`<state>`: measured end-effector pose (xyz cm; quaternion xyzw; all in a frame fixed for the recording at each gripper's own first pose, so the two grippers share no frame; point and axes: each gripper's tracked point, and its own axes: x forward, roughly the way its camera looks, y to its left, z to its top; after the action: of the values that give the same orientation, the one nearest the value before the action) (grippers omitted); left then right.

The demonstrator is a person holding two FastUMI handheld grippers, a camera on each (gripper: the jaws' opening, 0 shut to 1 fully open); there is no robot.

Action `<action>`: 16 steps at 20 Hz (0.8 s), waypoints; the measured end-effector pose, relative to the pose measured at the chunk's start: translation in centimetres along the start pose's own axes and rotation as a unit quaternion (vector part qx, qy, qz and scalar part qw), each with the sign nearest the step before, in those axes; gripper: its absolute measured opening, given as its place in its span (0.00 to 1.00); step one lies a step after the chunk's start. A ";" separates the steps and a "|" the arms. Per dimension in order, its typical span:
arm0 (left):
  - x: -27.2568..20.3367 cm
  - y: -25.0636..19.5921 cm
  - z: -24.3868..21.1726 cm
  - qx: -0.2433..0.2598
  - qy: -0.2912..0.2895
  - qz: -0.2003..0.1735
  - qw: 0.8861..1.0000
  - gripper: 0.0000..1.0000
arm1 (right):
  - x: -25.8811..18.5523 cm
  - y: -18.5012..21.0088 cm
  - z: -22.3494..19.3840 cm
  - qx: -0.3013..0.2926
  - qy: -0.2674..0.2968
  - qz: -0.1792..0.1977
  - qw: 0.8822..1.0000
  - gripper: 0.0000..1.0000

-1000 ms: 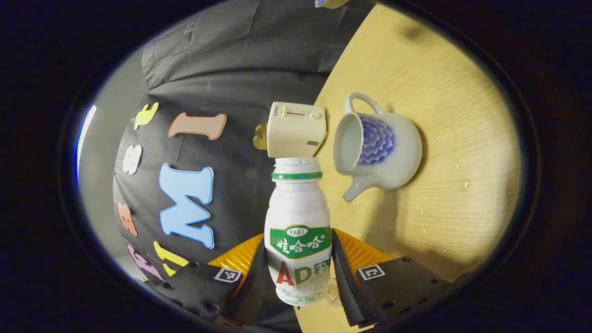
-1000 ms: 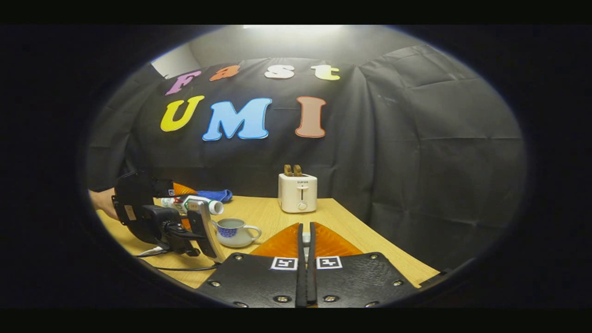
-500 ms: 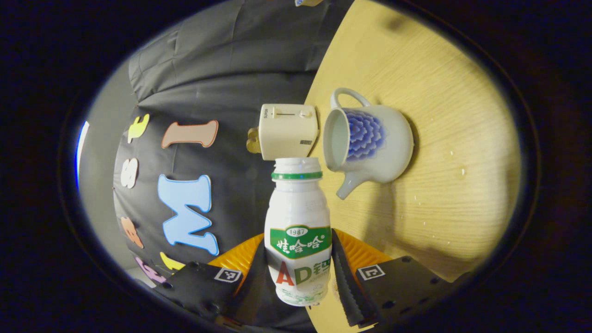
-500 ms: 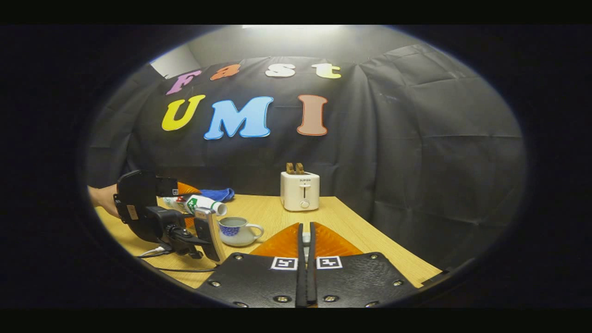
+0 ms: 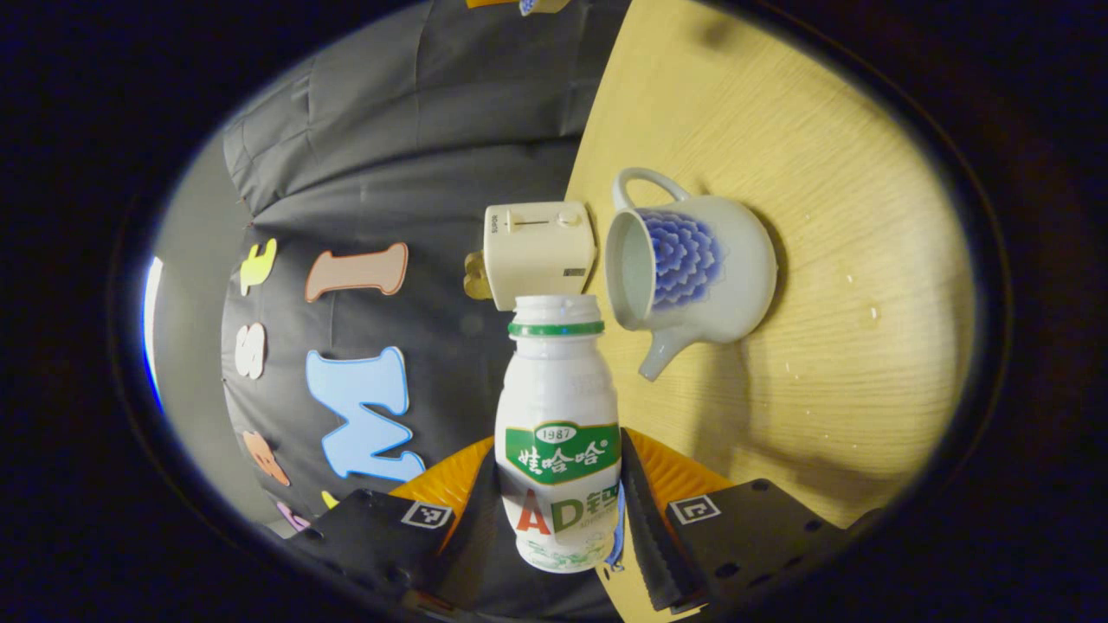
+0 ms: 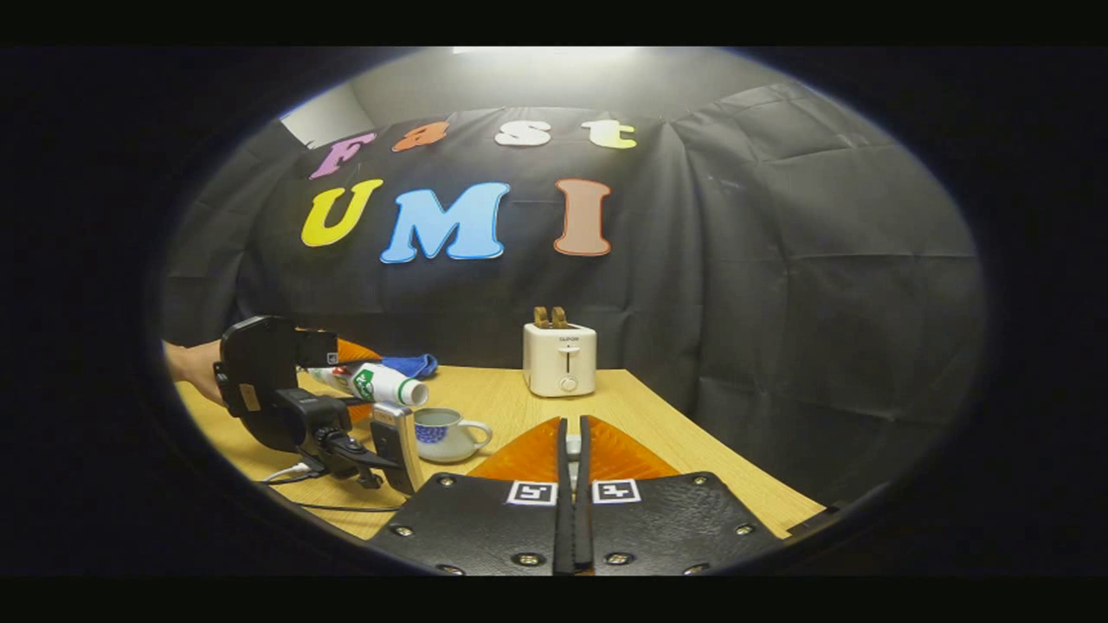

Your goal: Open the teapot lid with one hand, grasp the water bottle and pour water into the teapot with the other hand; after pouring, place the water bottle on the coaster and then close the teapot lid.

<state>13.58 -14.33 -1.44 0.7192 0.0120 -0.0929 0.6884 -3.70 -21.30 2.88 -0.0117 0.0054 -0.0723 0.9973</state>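
Observation:
My left gripper is shut on a white water bottle with a green label and no cap. The bottle lies tilted on its side, its mouth close beside the open rim of the white teapot with a blue flower. In the right gripper view the bottle hangs nearly level, its mouth just above the teapot; no stream shows. My right gripper is held up off the table, shut on the teapot lid, a small pale piece between its fingers.
A cream toaster with toast stands at the back of the wooden table. A blue cloth lies behind the left gripper. Small water drops dot the table beside the teapot. A cable trails from the left gripper.
The left gripper has carried the bottle a little toward the teapot and levelled it, so its mouth now sits over the rim. The right gripper has stayed nearly still.

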 end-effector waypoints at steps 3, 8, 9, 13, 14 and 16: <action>0.0 0.6 0.0 0.017 0.001 0.005 1.000 0.76 | -0.1 0.0 0.1 0.005 0.000 0.001 1.000 0.00; 0.0 0.9 0.2 0.037 -0.002 0.012 0.999 0.76 | -0.1 -0.1 0.2 0.006 -0.002 0.001 1.000 0.00; 0.0 1.1 0.2 0.041 -0.001 0.014 0.999 0.76 | -0.1 -0.2 0.2 0.007 -0.003 0.001 1.000 0.00; -0.1 1.6 0.4 0.063 -0.003 0.019 0.998 0.76 | -0.1 -0.2 0.3 0.010 -0.004 0.002 1.000 0.00; 0.0 1.6 0.4 0.066 -0.004 0.019 0.998 0.76 | -0.1 -0.2 0.3 0.009 -0.004 0.002 1.000 0.00; 0.0 1.7 0.4 0.068 -0.003 0.019 0.998 0.76 | -0.2 -0.2 0.4 0.009 -0.004 0.002 1.000 0.00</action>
<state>13.76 -14.82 0.19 0.7641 -0.0102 -0.0829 0.6396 -3.89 -21.43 3.25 -0.0026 0.0005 -0.0703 0.9975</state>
